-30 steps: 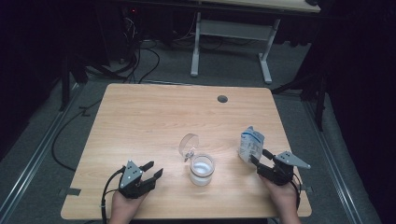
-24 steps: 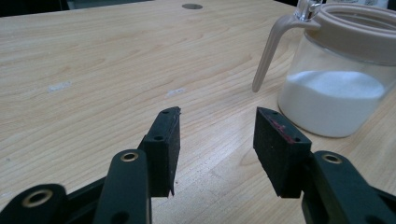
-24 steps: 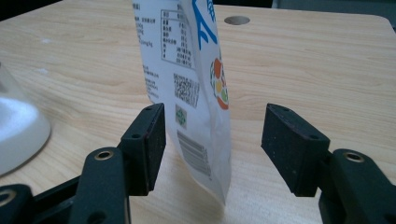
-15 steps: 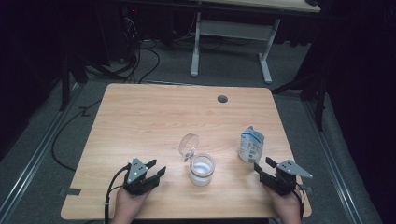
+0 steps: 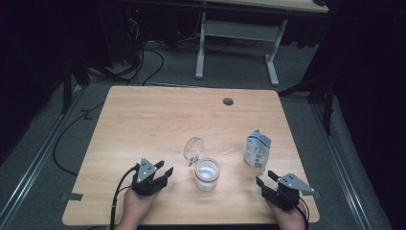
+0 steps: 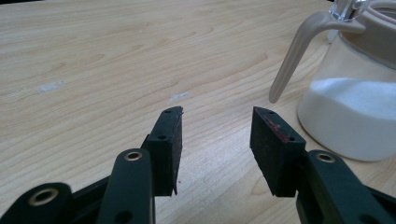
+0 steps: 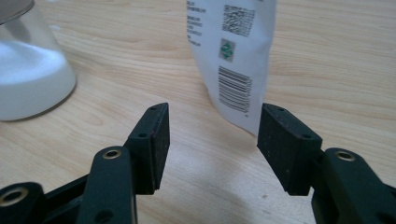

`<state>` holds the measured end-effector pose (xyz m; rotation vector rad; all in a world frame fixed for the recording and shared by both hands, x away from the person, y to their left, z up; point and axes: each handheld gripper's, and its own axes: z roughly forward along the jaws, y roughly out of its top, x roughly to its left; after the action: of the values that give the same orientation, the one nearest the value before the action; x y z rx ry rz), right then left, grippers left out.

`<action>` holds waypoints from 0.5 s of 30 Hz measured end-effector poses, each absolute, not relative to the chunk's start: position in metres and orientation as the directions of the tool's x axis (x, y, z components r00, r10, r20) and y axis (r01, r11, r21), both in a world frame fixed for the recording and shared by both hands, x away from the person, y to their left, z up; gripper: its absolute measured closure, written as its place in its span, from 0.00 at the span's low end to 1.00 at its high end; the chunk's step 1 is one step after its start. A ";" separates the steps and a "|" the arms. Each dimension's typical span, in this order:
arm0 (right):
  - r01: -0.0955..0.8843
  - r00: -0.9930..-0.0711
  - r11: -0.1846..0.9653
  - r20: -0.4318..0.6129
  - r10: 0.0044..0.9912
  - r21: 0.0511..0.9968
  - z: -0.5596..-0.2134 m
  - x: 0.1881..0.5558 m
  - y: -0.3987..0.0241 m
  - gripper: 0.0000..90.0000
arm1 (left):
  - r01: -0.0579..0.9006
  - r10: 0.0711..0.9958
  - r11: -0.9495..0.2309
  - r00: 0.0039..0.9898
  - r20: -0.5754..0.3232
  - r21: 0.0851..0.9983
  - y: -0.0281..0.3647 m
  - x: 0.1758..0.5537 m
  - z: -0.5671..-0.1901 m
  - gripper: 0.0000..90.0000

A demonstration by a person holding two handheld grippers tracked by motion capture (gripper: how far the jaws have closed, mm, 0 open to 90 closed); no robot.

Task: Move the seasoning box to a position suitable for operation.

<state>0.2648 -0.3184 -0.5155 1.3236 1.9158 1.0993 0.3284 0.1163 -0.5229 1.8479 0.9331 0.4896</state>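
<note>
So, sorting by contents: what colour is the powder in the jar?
White, clearest in the left gripper view: powder, jar.

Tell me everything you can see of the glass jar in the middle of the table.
The glass jar stands upright near the table's front edge, between the two grippers and touched by neither. It is clear, rounded, and holds a white granular powder, roughly half full in the left gripper view. Its clear hinged lid is flipped open and stands up behind the mouth. A beige collar rings the neck, with a beige lever hanging down outside.

My right gripper (image 7: 212, 140), jaws apart and just closing slightly on nothing, faces a white pouch (image 7: 233, 56); a jar of white powder (image 7: 28, 70) stands left.
</note>
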 end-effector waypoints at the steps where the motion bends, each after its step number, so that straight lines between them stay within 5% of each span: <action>1: 0.476 -0.363 0.183 0.003 0.932 0.861 -0.516 0.264 -0.316 0.50 | 0.392 0.775 -0.234 0.628 -0.073 0.889 0.115 0.330 -0.523 0.60; 15: 0.448 -0.454 0.244 -0.016 0.891 0.860 -0.517 0.271 -0.287 0.51 | 0.406 0.761 -0.253 0.644 -0.078 0.878 0.117 0.324 -0.525 0.60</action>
<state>0.2714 -0.2874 -0.5174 1.2176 2.0081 1.1311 0.3241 0.1169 -0.5255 1.8782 0.9249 0.4523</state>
